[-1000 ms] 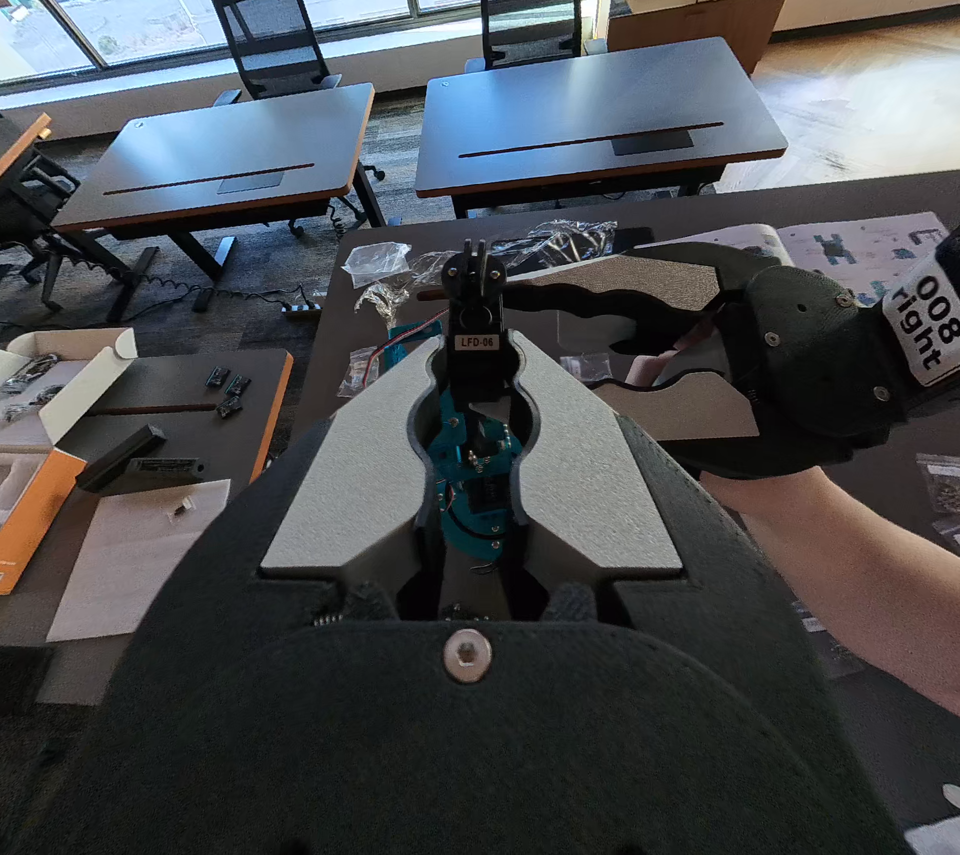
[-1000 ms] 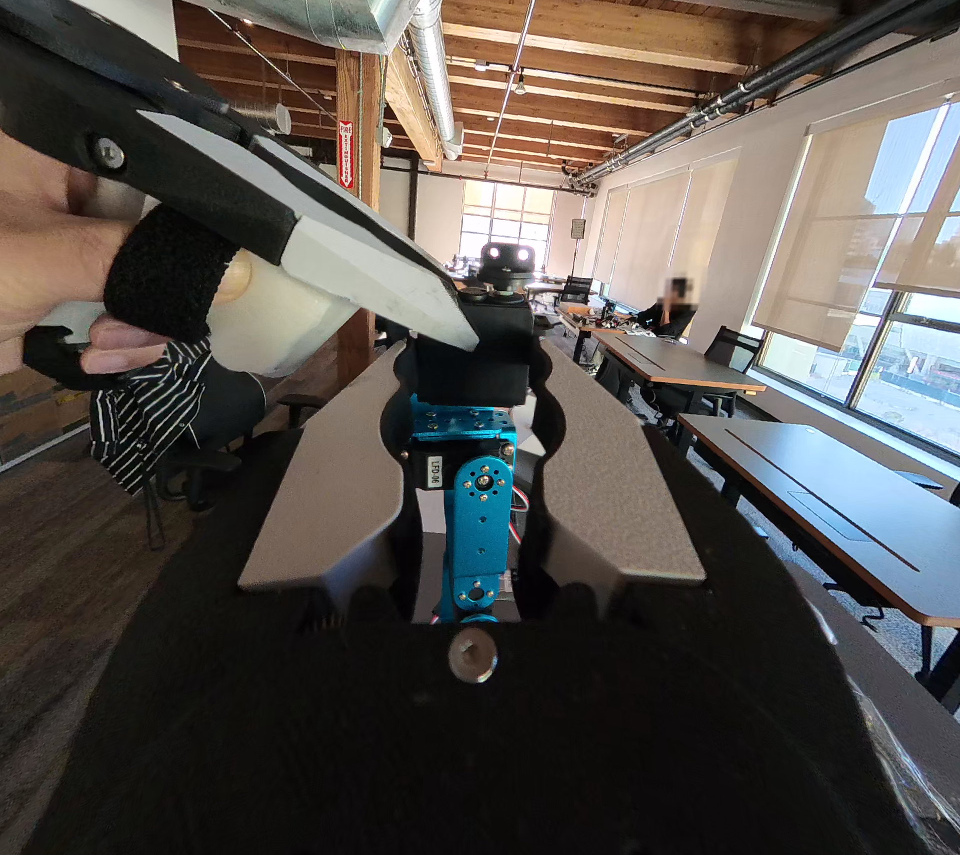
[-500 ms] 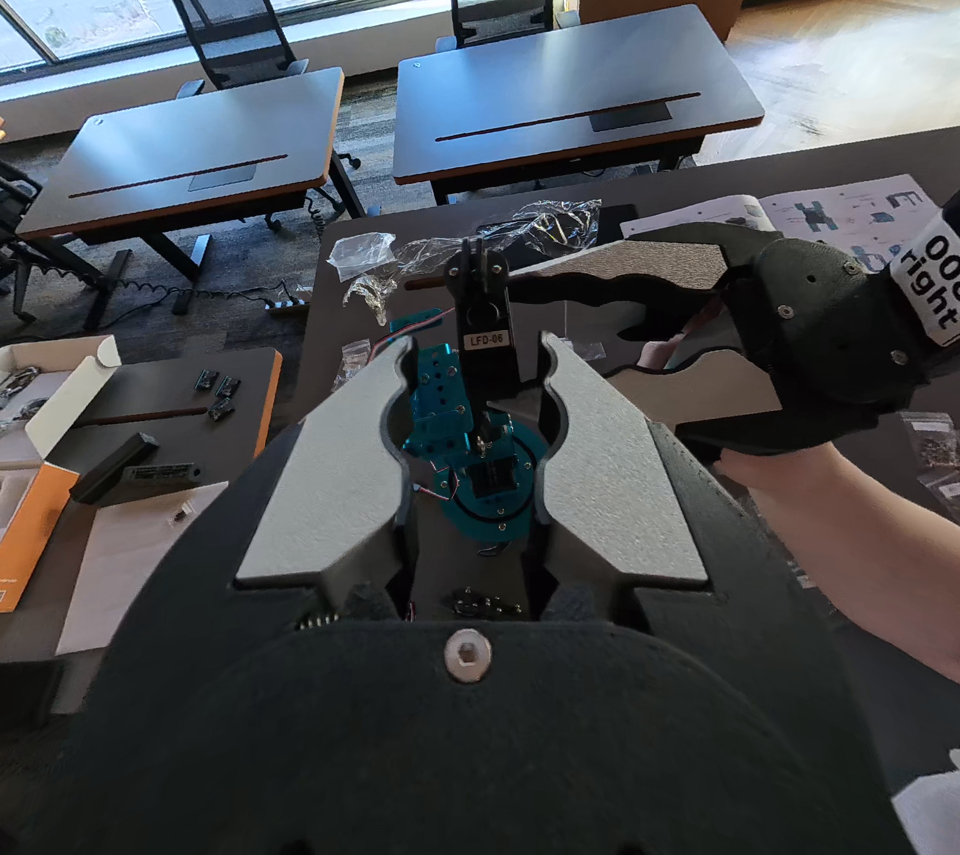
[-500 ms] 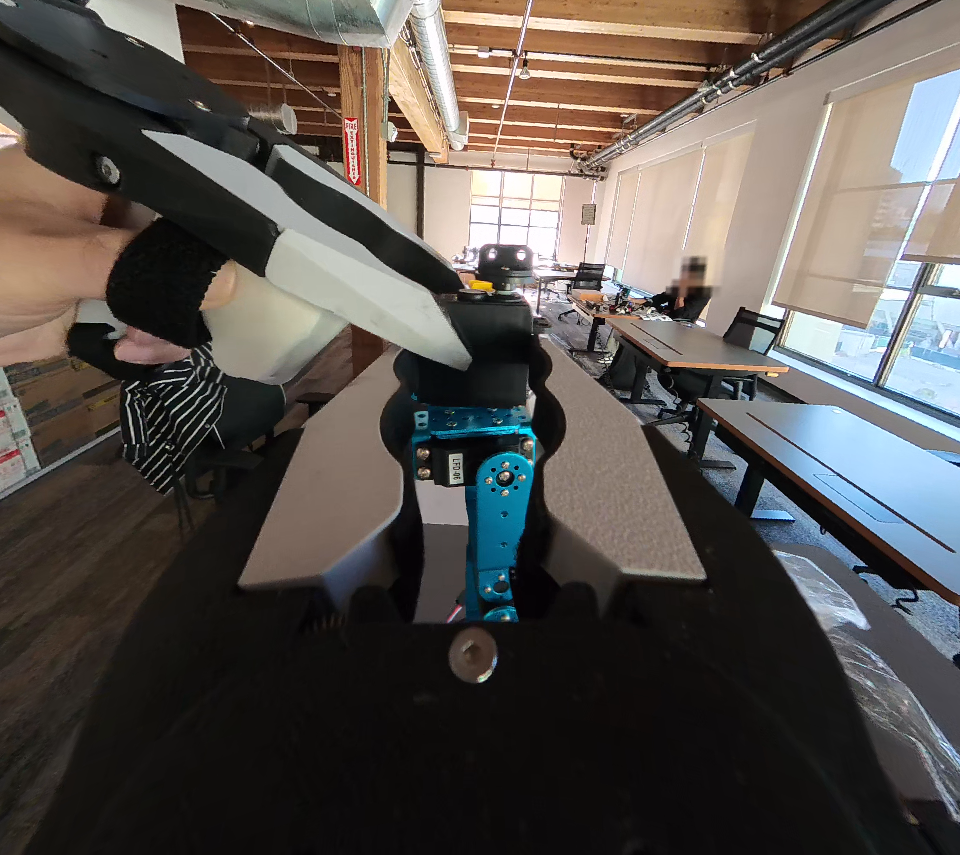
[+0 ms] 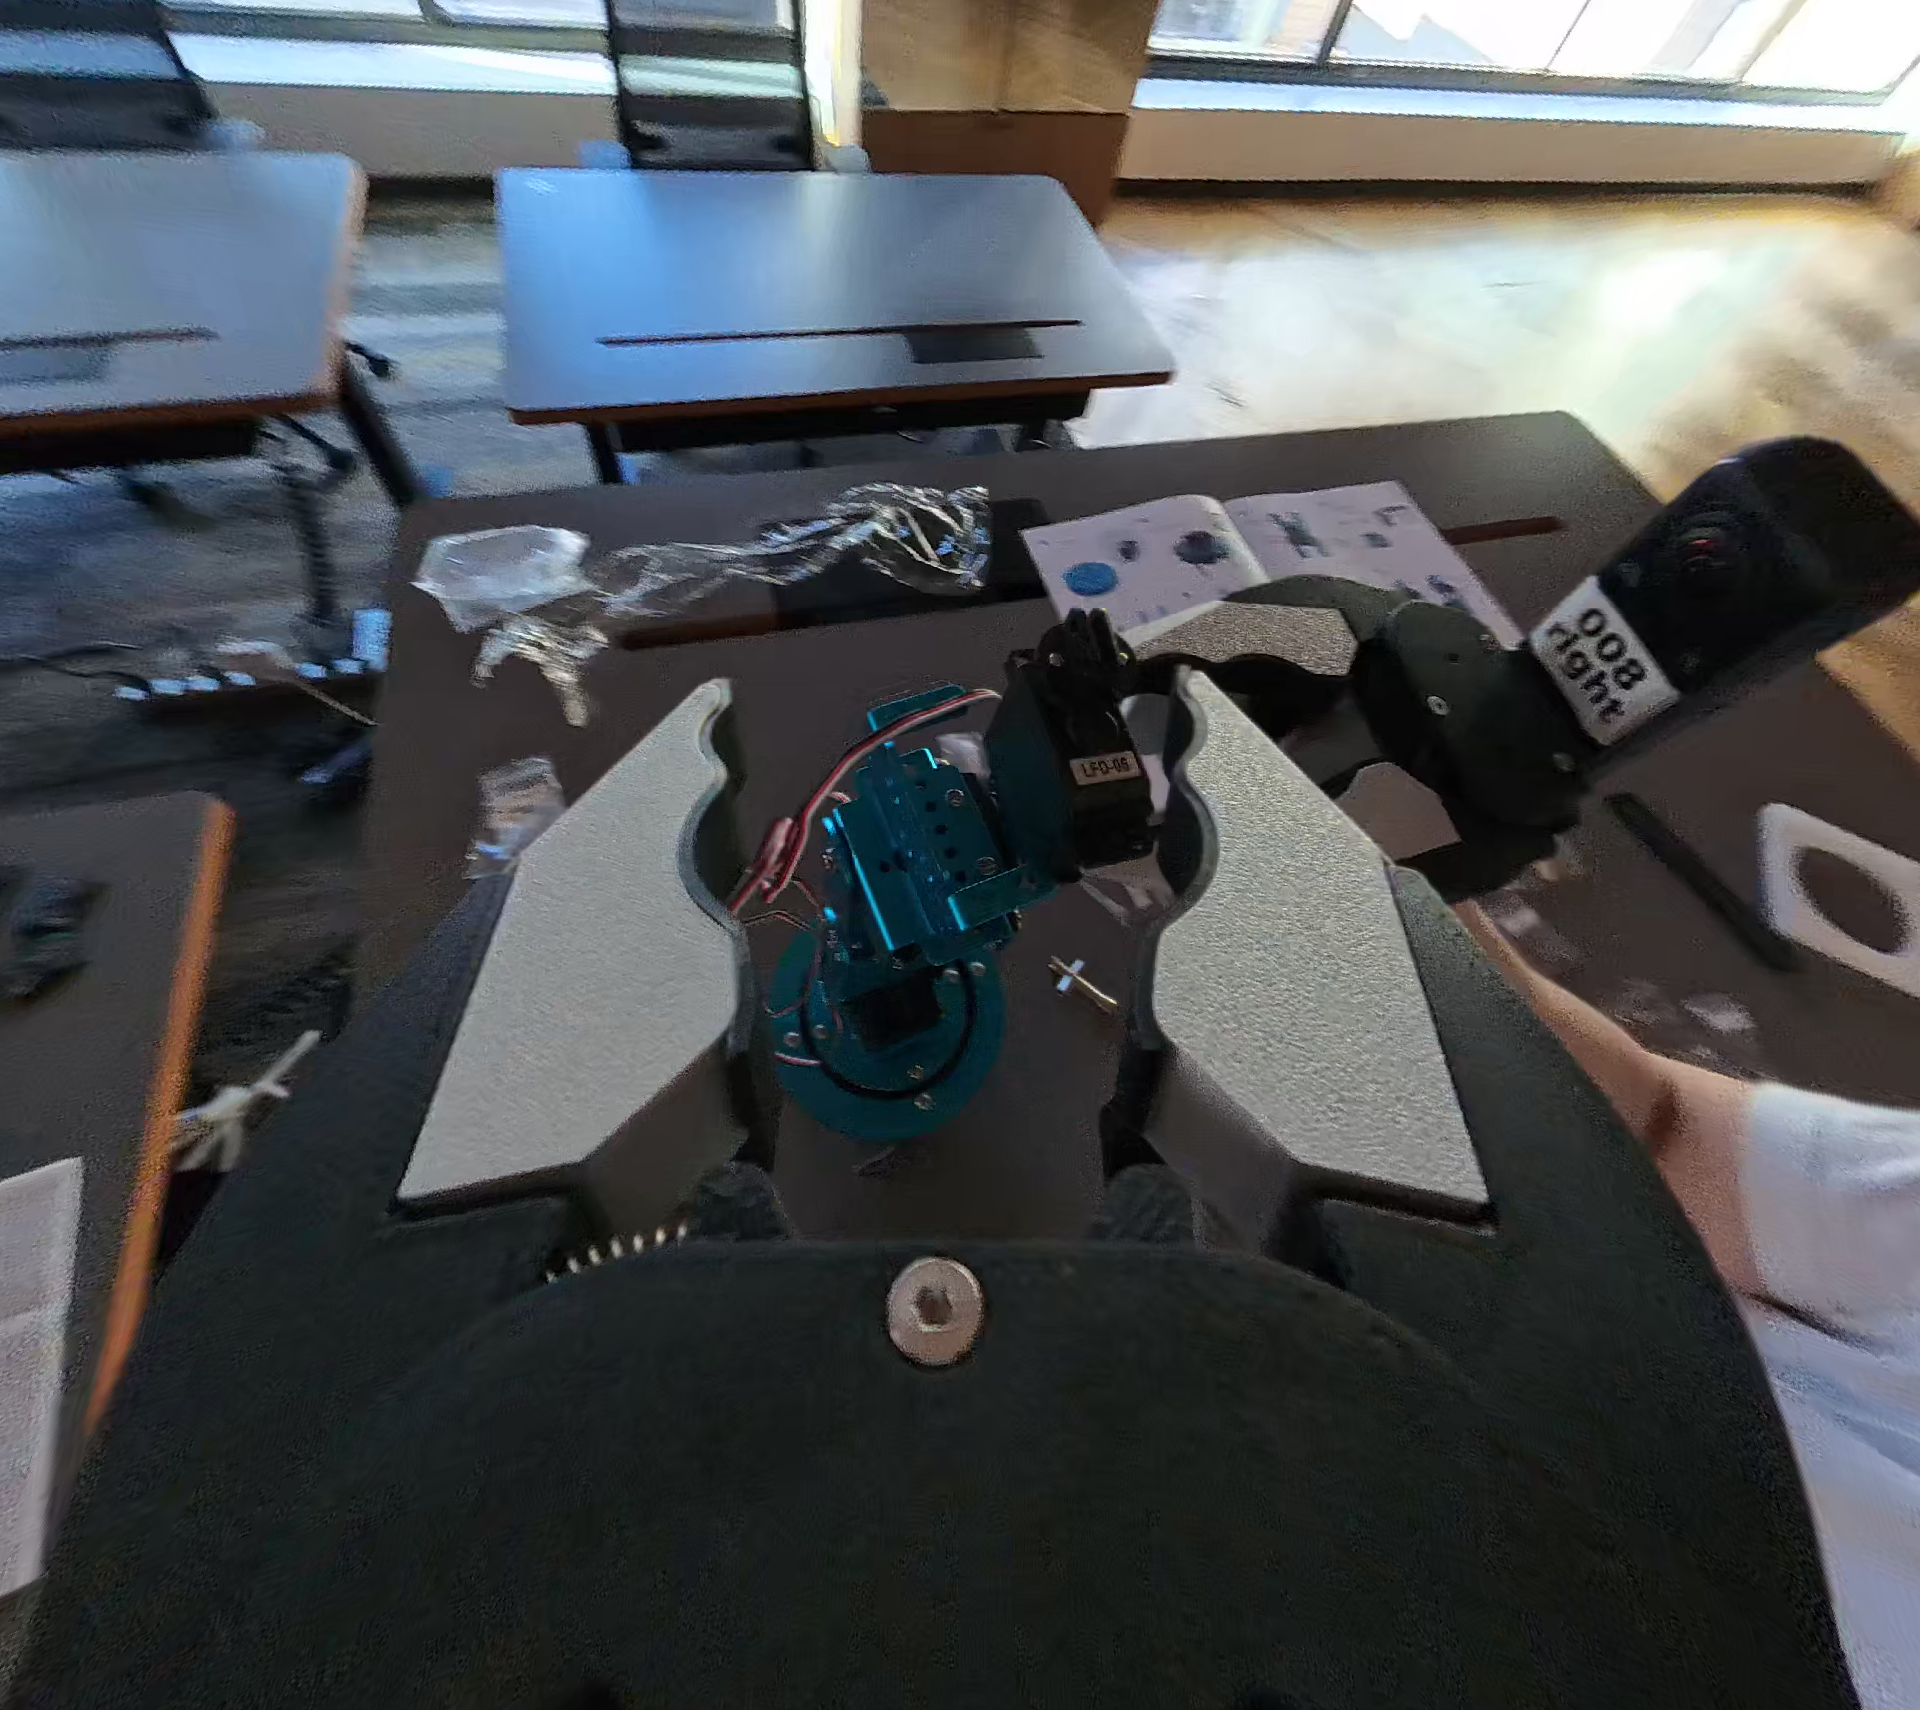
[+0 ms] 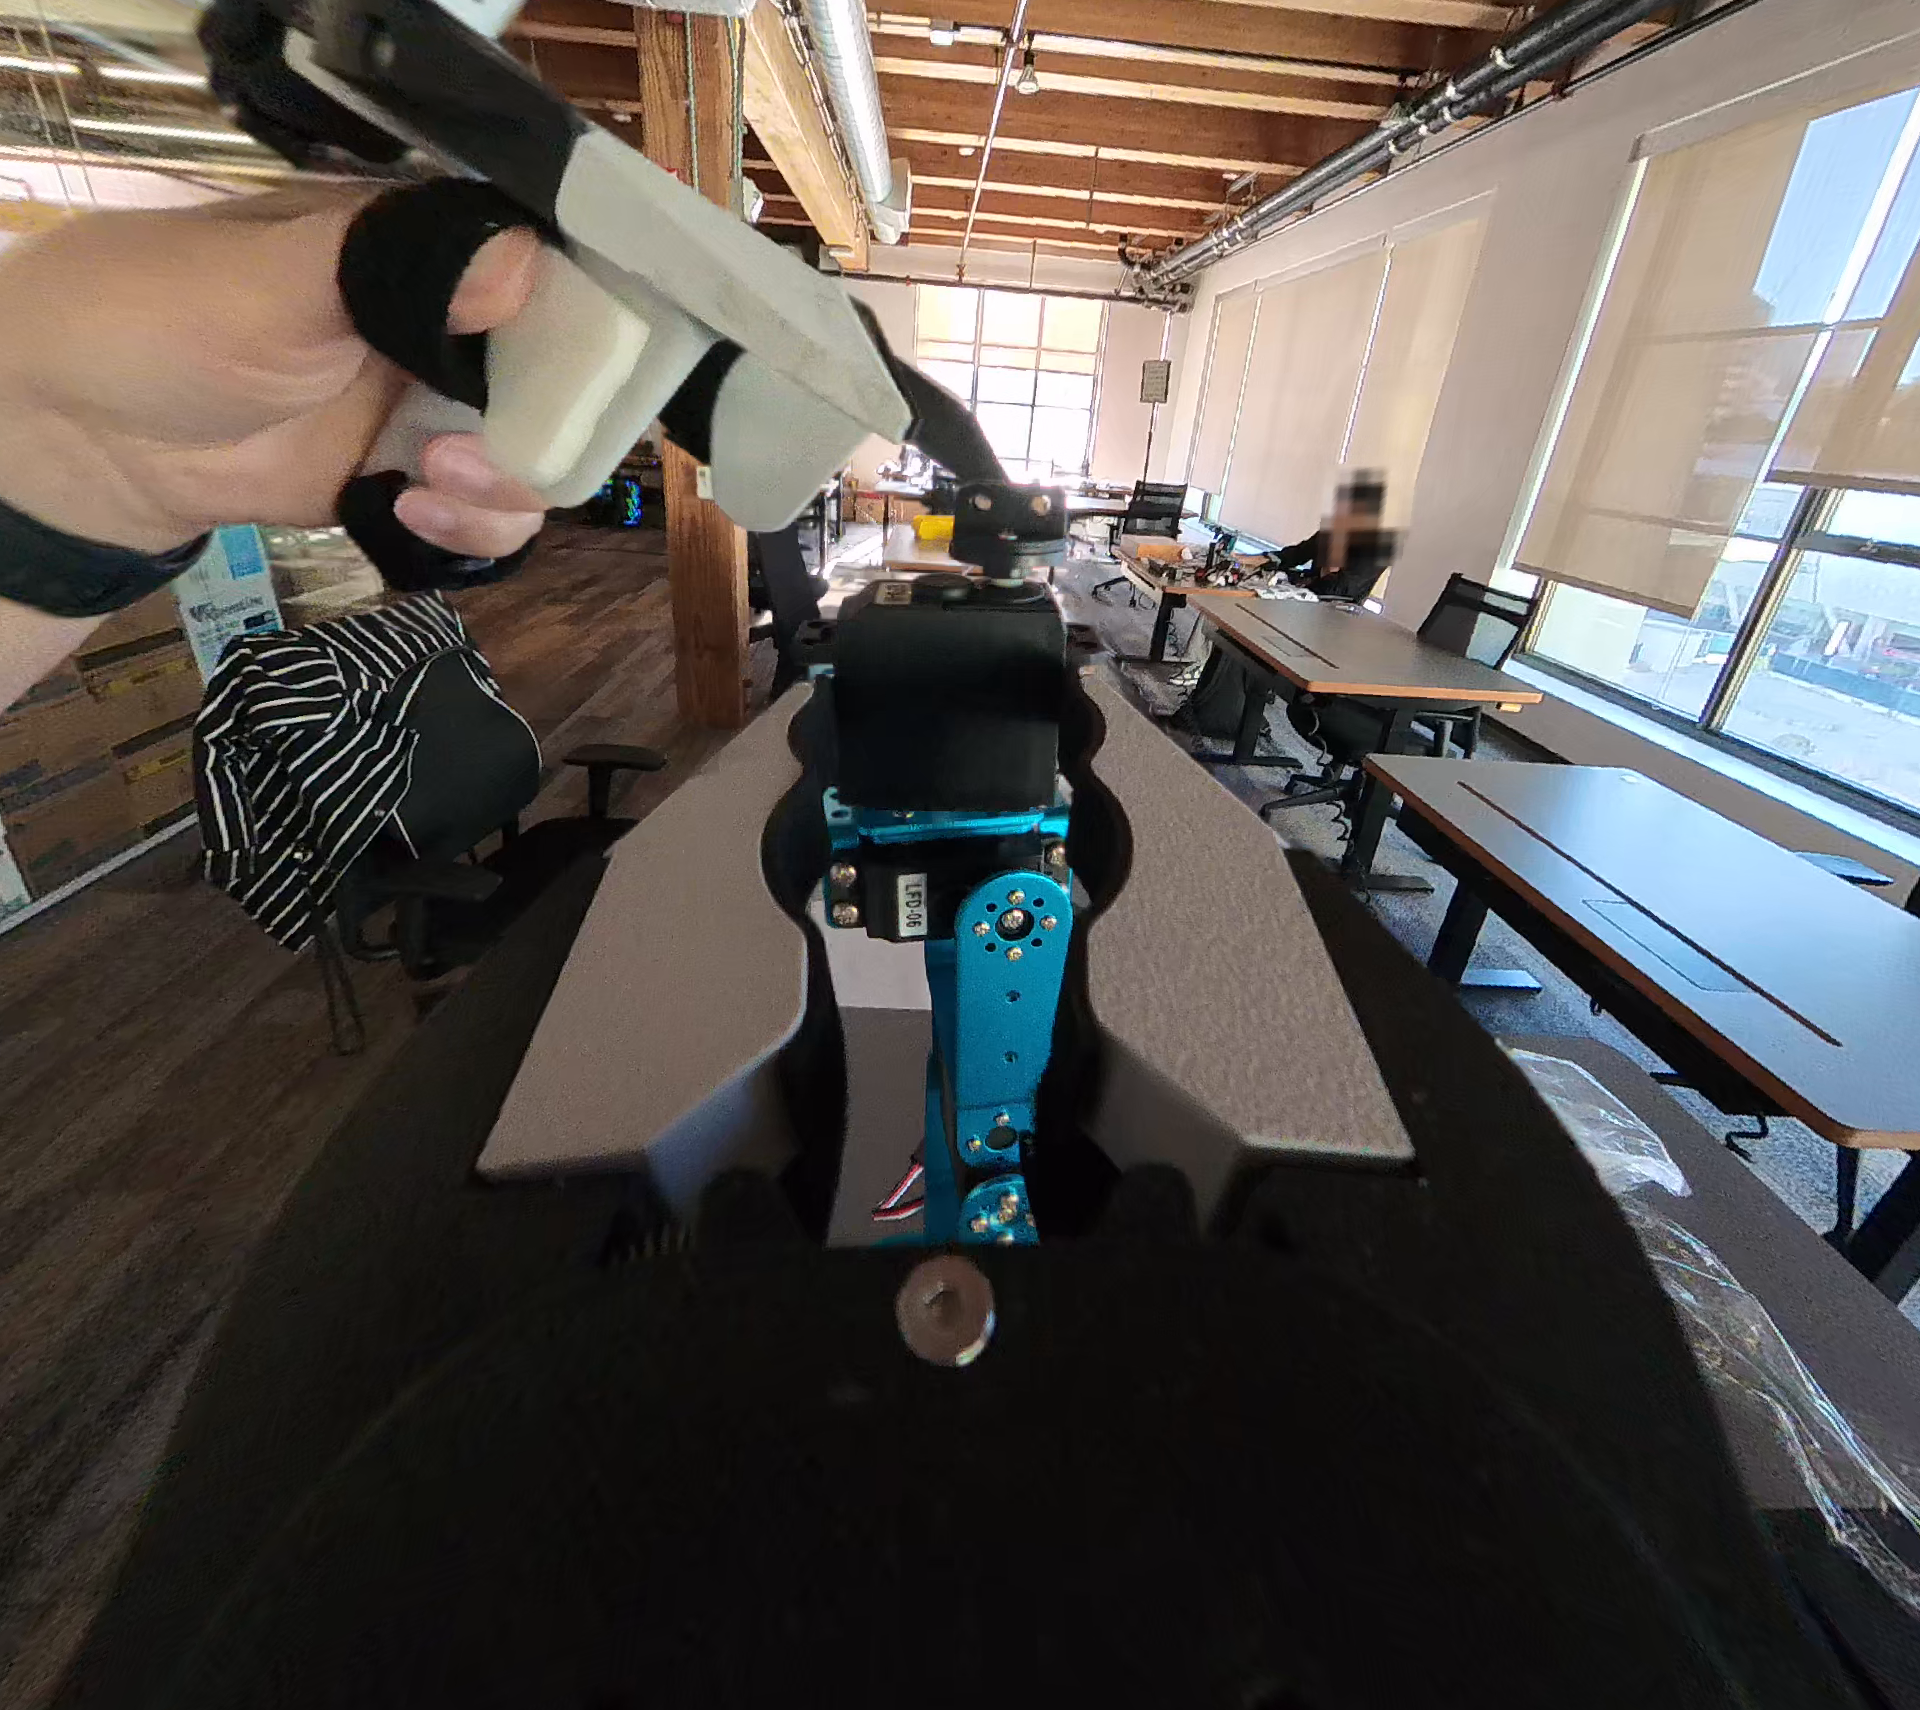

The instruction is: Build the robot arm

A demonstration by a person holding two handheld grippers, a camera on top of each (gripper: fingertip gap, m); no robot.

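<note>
A small robot-arm assembly stands on the dark table [image 5: 1558,455]: a round blue base [image 5: 888,1047], a blue bracket [image 5: 914,860] with red wires, and a black servo [image 5: 1081,767] on top, tilted right. My left gripper [image 5: 951,715] is open wide, with the assembly between its fingers but not touching them. My right gripper [image 6: 948,694] is shut on the black servo [image 6: 940,756], above the blue bracket [image 6: 997,974]. Its upper finger [image 5: 1268,652] reaches in from the right. The left gripper's fingers [image 6: 727,330] hang at upper left, tips near the servo horn [image 6: 1008,507].
Crumpled plastic bags [image 5: 727,559], an open booklet [image 5: 1247,548] and a small loose metal part [image 5: 1081,985] lie on the table. Dark desks [image 5: 821,289] and chairs [image 5: 707,19] stand behind. A wooden post [image 6: 696,621], a striped garment [image 6: 312,756] and a seated person [image 6: 1351,548] are farther off. The round blue base [image 5: 888,1047] is about 25 centimeters from both grippers' fingertips.
My left gripper has opened, let go of the servo and drawn back. The assembly now leans to the right, still held by the right gripper.
</note>
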